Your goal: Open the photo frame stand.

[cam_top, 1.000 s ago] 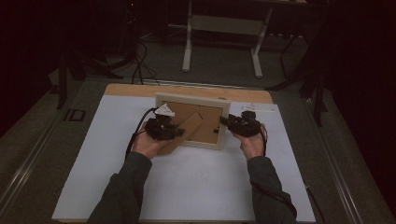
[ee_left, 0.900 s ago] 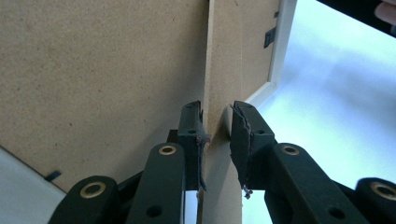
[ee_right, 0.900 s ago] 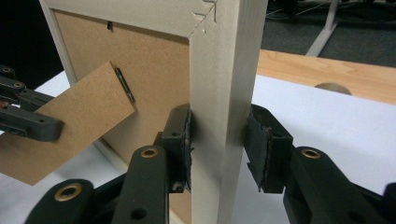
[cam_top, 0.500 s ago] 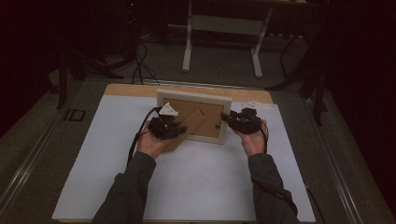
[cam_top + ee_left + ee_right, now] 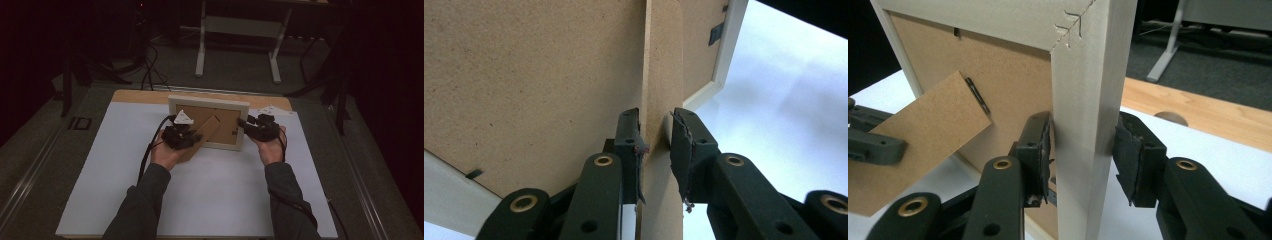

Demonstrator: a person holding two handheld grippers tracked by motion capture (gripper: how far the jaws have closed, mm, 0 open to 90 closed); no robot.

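A white wooden picture frame [image 5: 209,102] stands on edge on the white table top [image 5: 210,200], its brown back towards the person. A brown fibreboard stand [image 5: 207,131] hangs out from that back. My left gripper [image 5: 192,137] is shut on the stand [image 5: 663,75], whose edge sits between the pads [image 5: 655,135]. My right gripper [image 5: 246,125] straddles the frame's right side rail [image 5: 1088,75]. Its jaws [image 5: 1083,145] have just been opening, and the pads sit right beside the rail without clearly pressing on it. The left gripper [image 5: 873,140] shows farther off on the stand [image 5: 923,140].
A bare wooden strip [image 5: 150,96] runs along the table's far edge. Beyond it are a white desk frame [image 5: 240,30] and cables [image 5: 150,65] on the dark floor. Cables trail from both grippers along the forearms.
The frame's top edge sits slightly farther back than a second ago. Both hands have barely shifted.
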